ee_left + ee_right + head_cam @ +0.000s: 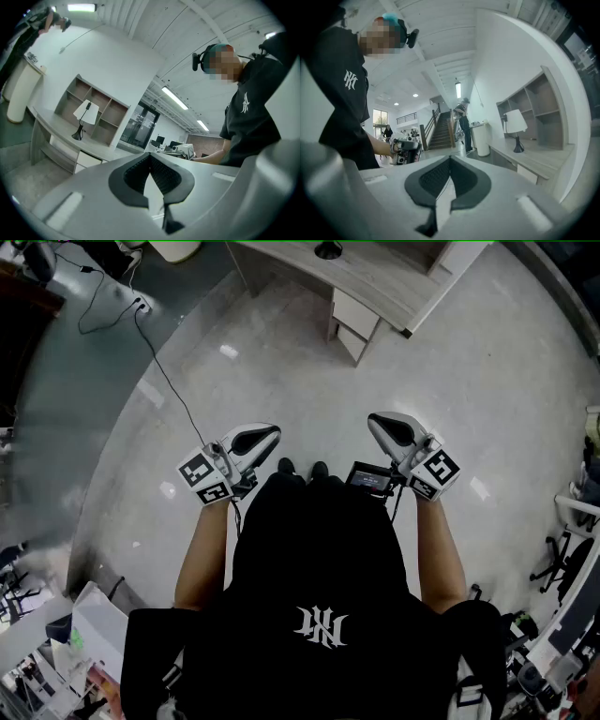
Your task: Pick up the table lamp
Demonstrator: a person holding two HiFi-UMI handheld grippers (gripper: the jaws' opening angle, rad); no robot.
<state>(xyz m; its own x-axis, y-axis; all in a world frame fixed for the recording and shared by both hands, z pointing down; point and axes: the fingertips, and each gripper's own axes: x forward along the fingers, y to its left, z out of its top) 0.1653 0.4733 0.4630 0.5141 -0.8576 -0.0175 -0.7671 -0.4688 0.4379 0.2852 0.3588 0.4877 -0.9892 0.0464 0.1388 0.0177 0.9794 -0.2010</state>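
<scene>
Left gripper (pixel 272 433) and right gripper (pixel 374 421) hover over floor (pixel 281 362), facing the desk (pixel 375 279).

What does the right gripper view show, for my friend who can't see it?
The right tongs are shut and empty, low in the middle. To the right, a white-shaded lamp stands on a desk in front of shelves; a person in black is at left.
</scene>
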